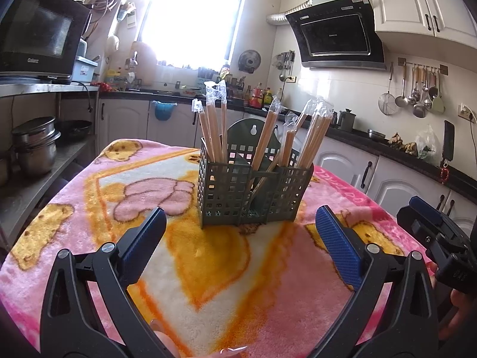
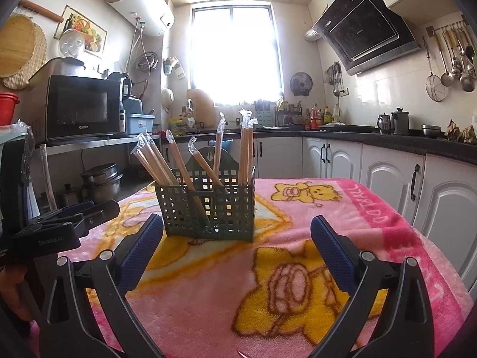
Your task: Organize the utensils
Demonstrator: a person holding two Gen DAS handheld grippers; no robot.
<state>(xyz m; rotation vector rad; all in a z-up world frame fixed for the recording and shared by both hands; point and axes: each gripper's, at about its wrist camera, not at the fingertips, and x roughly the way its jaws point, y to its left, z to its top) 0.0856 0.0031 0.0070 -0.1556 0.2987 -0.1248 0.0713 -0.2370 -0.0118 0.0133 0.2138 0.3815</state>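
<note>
Left wrist view: microwave (image 1: 35, 29) on steel shelf at far left, stacked pots (image 1: 37, 146) below. Left gripper (image 1: 240, 232) hovers above pink cartoon blanket (image 1: 89, 208), jaws spread wide, nothing between them. Green lattice utensil holder (image 1: 253, 191) stands upright on blanket centre, just beyond fingertips, wrapped chopsticks (image 1: 213, 128) leaning in its compartments. Right gripper (image 1: 429, 220) at far right edge, also above blanket; in right wrist view its jaws spread wide, empty. Range hood (image 1: 337, 32) upper right.

Both wrist cams toward caddy (image 1: 253, 185).
</note>
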